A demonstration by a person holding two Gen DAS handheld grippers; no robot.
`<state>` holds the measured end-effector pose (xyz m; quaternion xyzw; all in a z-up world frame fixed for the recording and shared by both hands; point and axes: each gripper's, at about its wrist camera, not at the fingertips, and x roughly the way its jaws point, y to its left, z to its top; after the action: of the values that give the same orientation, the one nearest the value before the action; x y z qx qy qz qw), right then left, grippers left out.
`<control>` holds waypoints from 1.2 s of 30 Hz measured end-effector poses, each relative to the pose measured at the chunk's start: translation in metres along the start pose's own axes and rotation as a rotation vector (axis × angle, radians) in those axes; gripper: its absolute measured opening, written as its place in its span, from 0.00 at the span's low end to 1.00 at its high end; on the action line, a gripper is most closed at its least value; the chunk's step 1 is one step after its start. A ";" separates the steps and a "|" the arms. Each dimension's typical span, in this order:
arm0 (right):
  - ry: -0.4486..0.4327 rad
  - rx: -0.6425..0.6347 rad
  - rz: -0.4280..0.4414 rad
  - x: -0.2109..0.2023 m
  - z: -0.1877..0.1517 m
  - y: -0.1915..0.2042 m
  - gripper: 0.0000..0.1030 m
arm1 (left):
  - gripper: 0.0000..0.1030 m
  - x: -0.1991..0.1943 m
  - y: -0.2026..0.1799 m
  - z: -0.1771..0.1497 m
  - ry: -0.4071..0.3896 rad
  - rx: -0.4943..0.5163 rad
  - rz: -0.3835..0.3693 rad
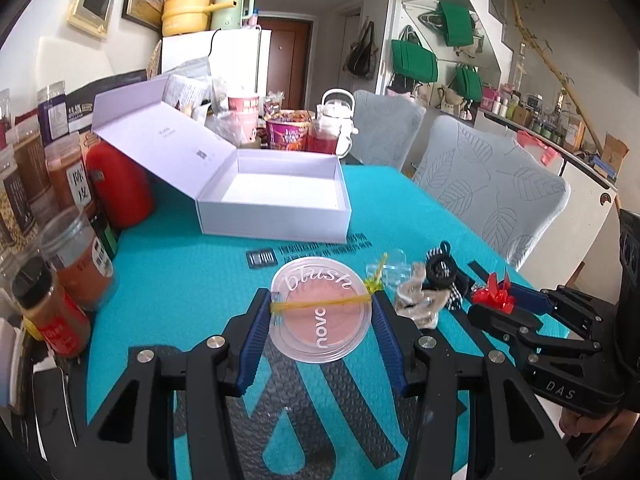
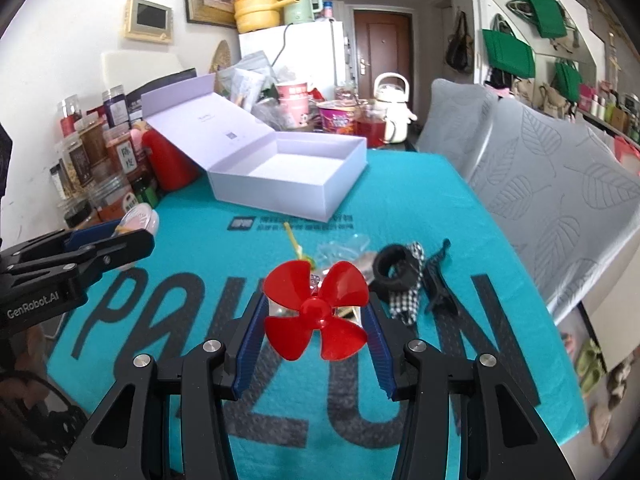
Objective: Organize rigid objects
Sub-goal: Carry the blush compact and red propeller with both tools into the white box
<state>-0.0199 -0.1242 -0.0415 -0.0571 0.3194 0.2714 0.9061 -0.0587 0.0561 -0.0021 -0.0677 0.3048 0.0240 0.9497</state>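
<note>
My left gripper is shut on a round clear blush compact with pink powder, held above the teal mat. My right gripper is shut on a small motor with a red propeller; it shows in the left wrist view as the right gripper at the right. The left gripper with the compact shows at the left of the right wrist view. An open white box, empty inside, stands further back on the mat. A black ring, a checked ribbon and clear plastic bits lie between.
Jars and spice bottles and a red canister line the left edge. Snack cups and a white kettle stand behind the box. Two grey covered chairs stand along the right side of the table.
</note>
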 end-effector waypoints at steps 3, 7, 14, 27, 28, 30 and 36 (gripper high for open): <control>-0.008 -0.012 0.018 0.002 0.010 0.003 0.46 | 0.48 0.001 0.001 0.010 -0.017 0.007 0.004; -0.017 -0.021 0.037 0.007 0.024 0.006 0.46 | 0.48 0.005 0.003 0.025 -0.031 0.020 0.002; -0.041 -0.035 0.054 0.017 0.051 0.003 0.46 | 0.48 0.018 0.007 0.052 -0.053 0.038 0.000; -0.062 -0.085 0.083 0.046 0.105 0.000 0.46 | 0.48 0.056 0.017 0.097 -0.068 0.059 -0.006; -0.064 -0.091 0.081 0.050 0.109 0.000 0.46 | 0.48 0.059 0.018 0.100 -0.070 0.060 -0.007; -0.068 -0.099 0.080 0.056 0.117 -0.001 0.46 | 0.48 0.066 0.019 0.106 -0.072 0.063 -0.008; -0.065 -0.101 0.098 0.079 0.141 -0.008 0.46 | 0.48 0.091 0.025 0.124 -0.063 0.078 0.016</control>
<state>0.1127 -0.0557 0.0212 -0.0782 0.2781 0.3330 0.8976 0.0842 0.0988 0.0419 -0.0276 0.2761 0.0219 0.9605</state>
